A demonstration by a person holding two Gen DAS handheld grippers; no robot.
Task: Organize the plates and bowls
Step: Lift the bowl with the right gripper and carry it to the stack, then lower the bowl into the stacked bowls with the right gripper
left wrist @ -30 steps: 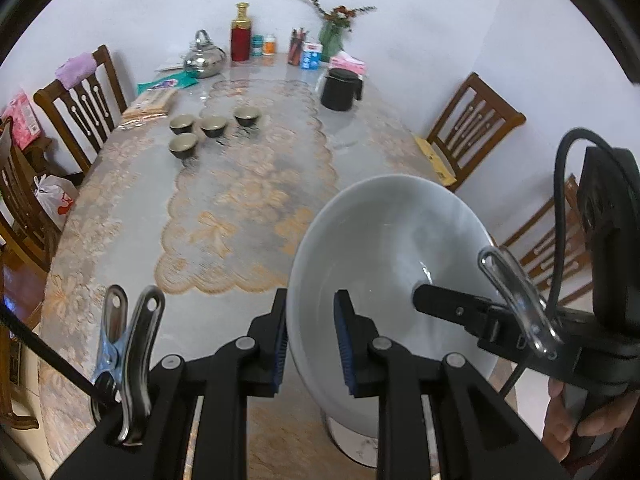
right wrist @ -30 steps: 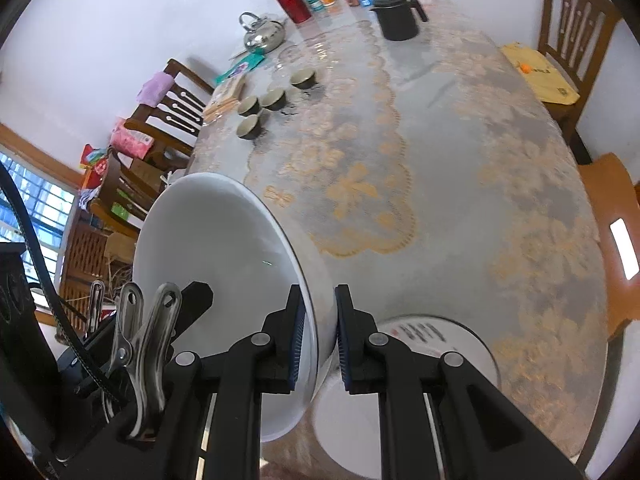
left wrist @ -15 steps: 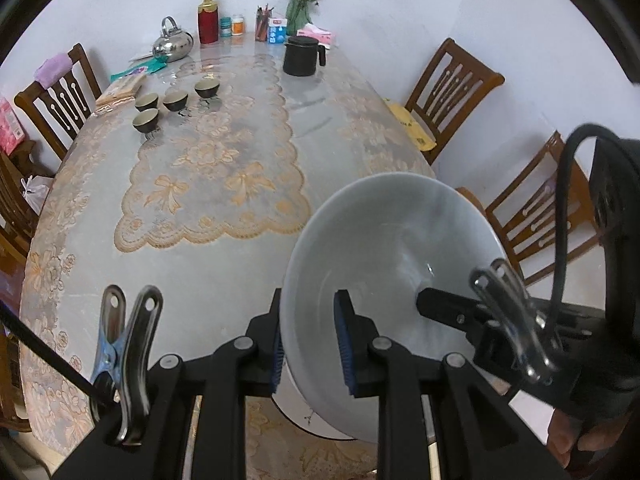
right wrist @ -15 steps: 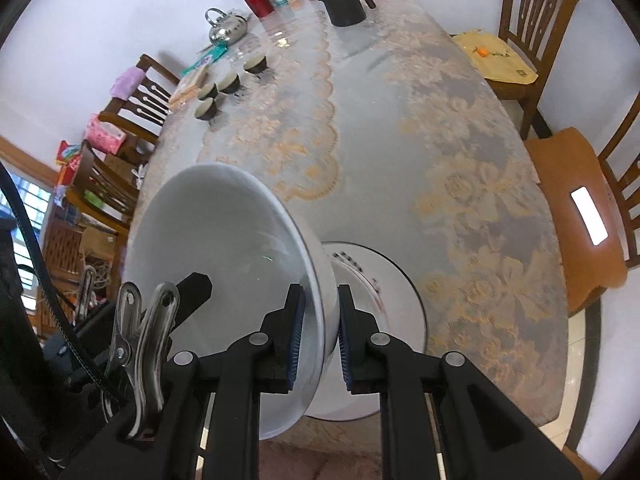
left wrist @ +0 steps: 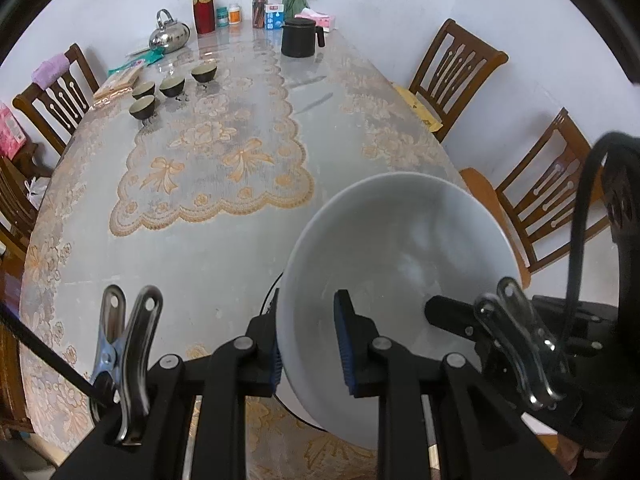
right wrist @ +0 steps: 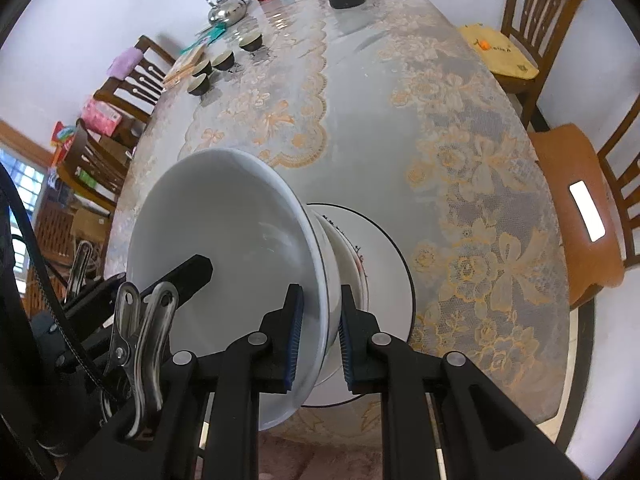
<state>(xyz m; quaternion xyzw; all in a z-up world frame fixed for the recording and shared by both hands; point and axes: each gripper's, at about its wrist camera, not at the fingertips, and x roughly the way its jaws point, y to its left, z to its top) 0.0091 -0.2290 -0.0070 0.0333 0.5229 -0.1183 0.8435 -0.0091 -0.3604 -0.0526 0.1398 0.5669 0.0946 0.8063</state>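
Risk of slippage applies: the glazed white bowl (right wrist: 224, 248) is smooth ceramic, held tilted by its thin rim only, with the left gripper (left wrist: 308, 344) and right gripper (right wrist: 320, 336) each clamped narrowly on opposite sides. Uneven release could drop it hard onto the black-rimmed round plate (right wrist: 384, 264) at the near edge of the counter (right wrist: 380, 112), chipping either piece. The glossy lace-patterned counter cover would also let the plate slide.

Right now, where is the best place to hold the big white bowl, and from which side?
Grip the thin rim of the bowl on two opposite sides, one finger inside and one outside, as the left tool and right tool do. Its wide, flaring wall leaves no other narrow part.
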